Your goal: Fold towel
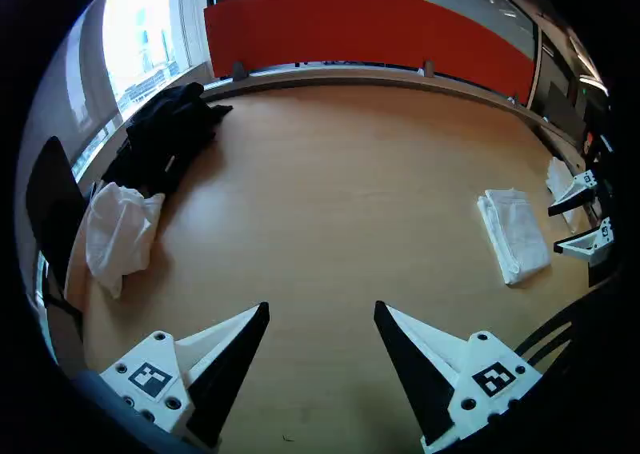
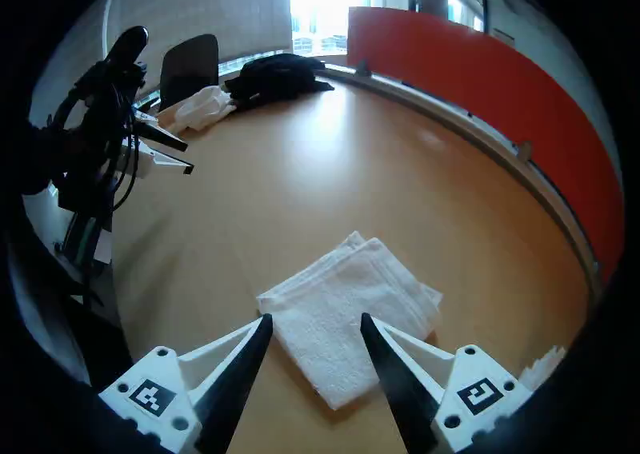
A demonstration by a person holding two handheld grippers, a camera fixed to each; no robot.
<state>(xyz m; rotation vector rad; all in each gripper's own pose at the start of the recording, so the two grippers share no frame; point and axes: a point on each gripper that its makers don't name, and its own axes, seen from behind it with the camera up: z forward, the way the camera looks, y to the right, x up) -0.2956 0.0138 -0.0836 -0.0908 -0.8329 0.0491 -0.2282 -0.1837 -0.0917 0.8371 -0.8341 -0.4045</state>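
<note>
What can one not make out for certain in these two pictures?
1. Right gripper view: the near edge of the folded towel lies behind the fingers of the open right gripper; contact cannot be told.
2. Left gripper view: a second white cloth is partly covered by the right gripper.
3. Both views: the black heap is too dark to tell garment from bag.

Saw a wooden desk (image 1: 344,174) with a red partition (image 1: 360,30) running along its far edge. A black clothing heap (image 1: 168,134) sat at the desk's far-left corner, near the window (image 1: 140,42). A dark chair (image 1: 50,198) stood just off the left edge. The right gripper view had that heap (image 2: 276,74) beside the chair (image 2: 188,66).
</note>
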